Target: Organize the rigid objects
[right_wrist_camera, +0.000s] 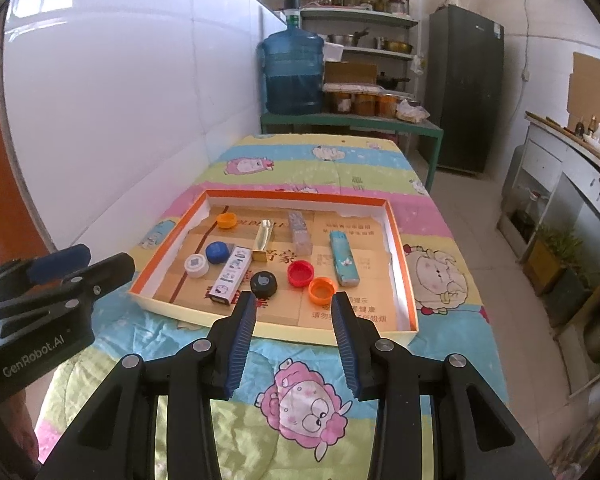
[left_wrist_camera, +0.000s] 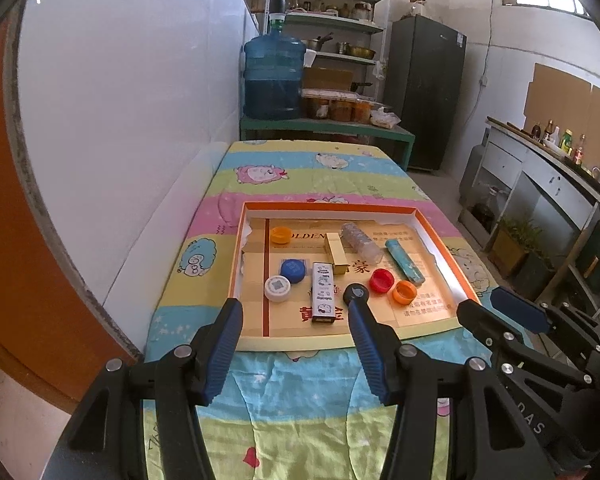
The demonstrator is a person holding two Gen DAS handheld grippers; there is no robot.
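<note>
Shallow orange-rimmed cardboard tray (right_wrist_camera: 396, 216) mid-table on cartoon cloth, printed "GOLDEN", holding plastic bottle caps (right_wrist_camera: 300, 274) and small boxes (right_wrist_camera: 232, 271), left hand-held gripper (left_wrist_camera: 294, 308) marked "GenRobot.AI" open and empty, right hand-held gripper (right_wrist_camera: 294, 302) likewise.

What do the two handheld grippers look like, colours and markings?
Both are matte black, angular linkage frames with round silver pivot pins. Each finger carries a blue ribbed pad. The left gripper shows white "GenRobot.AI" lettering on its body in the right wrist view. The right gripper has faint raised letters on its side. No cables, hands or sleeves visible.
</note>
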